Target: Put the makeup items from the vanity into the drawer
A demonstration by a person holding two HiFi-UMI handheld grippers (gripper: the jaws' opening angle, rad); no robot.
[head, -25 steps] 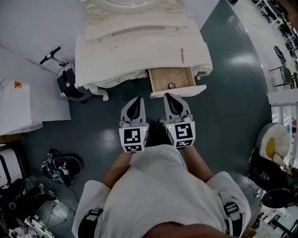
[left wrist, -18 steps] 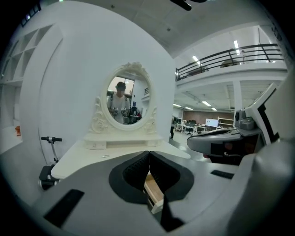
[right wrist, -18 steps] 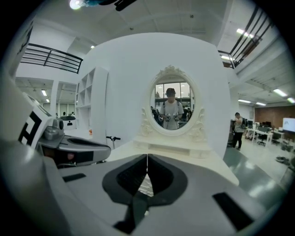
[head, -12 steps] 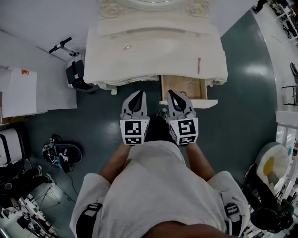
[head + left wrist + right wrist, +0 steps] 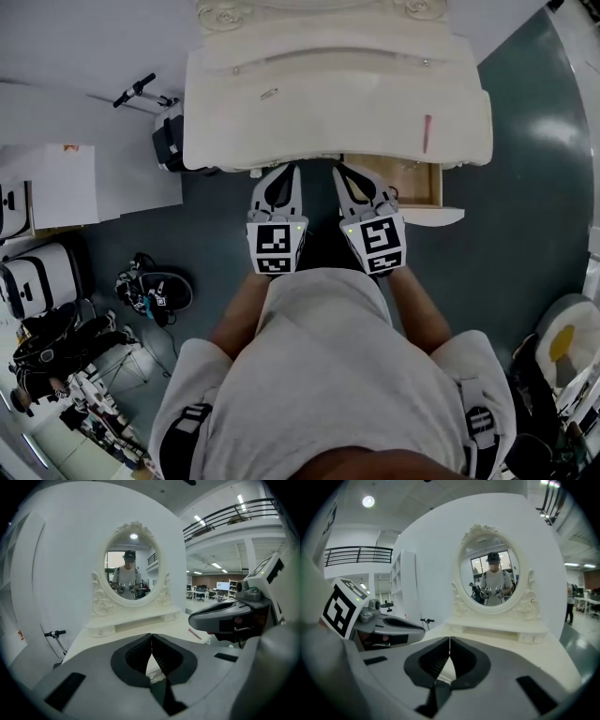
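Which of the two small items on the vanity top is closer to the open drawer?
The slim pink stick, near the front edge directly over the open drawer. The other, a small pale item, lies far left on the vanity.

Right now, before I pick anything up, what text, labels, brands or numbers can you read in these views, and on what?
No words or numbers are readable in any view.
Left marker cube and right marker cube: black-and-white square patterns only, no letters.
Orange mark on the white box: too small to read.
Distant screen: too blurred to read.
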